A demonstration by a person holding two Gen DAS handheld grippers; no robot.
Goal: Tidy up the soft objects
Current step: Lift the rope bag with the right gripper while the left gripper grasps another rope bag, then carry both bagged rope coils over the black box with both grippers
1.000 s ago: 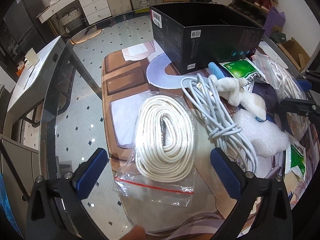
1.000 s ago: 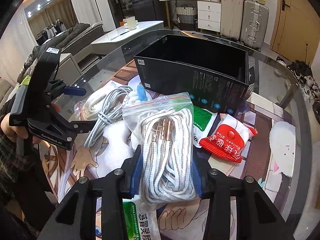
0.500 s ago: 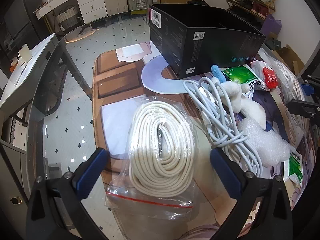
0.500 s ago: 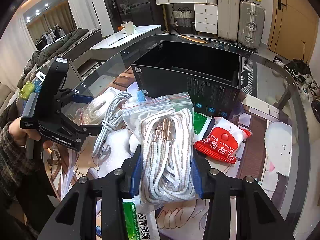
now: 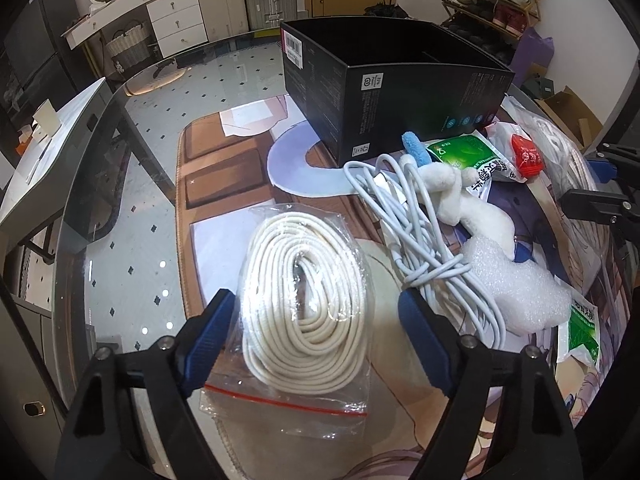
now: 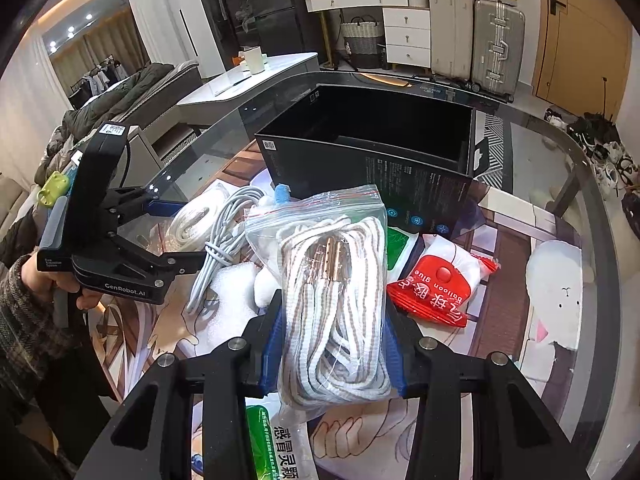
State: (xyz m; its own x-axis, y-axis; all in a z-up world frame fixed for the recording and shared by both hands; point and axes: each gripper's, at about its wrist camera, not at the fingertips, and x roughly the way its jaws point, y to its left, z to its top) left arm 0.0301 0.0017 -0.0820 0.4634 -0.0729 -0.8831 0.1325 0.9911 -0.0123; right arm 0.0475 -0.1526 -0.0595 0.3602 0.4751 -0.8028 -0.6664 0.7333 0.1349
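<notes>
We have the left claw (image 5: 316,320) spread wide, its pads either side of a bagged white rope coil (image 5: 306,304) lying on the table (image 5: 132,216), nothing gripped. Our right claw (image 6: 334,344) is clamped on a zip bag of striped cord (image 6: 336,308), held above the table. Just past it: grey cable bundle (image 5: 416,236), plush toy (image 5: 472,204), red glue packet (image 6: 436,292). Furthest, the open black box (image 6: 372,160).
</notes>
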